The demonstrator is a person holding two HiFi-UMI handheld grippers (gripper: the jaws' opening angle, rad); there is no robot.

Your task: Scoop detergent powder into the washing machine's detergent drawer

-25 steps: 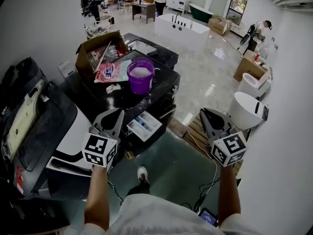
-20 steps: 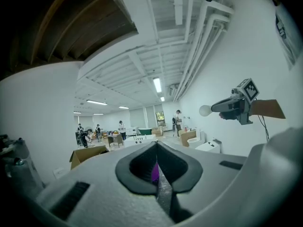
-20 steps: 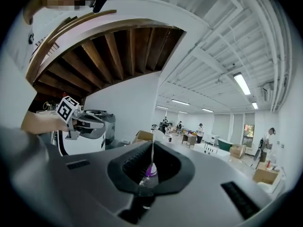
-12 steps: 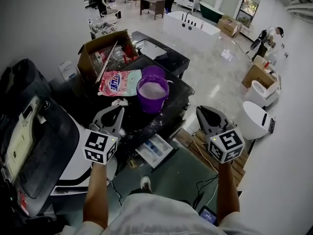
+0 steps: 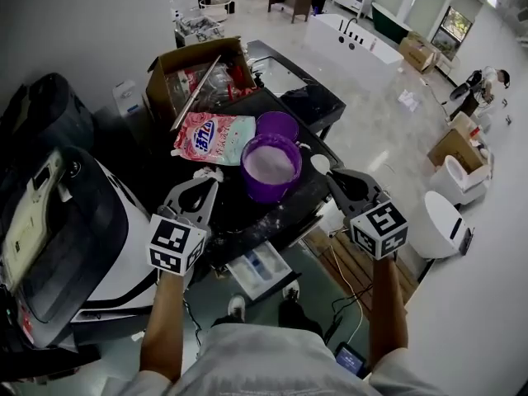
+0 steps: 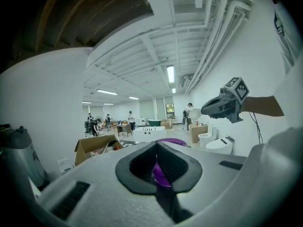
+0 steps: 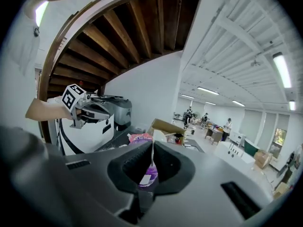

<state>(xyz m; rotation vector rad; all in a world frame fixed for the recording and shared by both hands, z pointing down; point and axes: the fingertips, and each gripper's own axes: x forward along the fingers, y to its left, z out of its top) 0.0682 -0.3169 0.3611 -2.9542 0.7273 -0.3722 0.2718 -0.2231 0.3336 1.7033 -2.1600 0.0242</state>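
detergent powder (image 5: 269, 163): in purple bucket (image 5: 266, 191), now between both grippers
drawer (image 5: 258, 268): open, below
right gripper (image 5: 332, 175): clamped on white scoop (image 5: 320, 164), brought beside bucket; dipping seems next
left gripper (image 5: 205, 186): jaws together, empty

On the black machine top (image 5: 307, 195) stood a purple bucket (image 5: 270, 170), just right of the left gripper (image 5: 200, 186); a pink detergent bag (image 5: 213, 137) lay ahead of that gripper.
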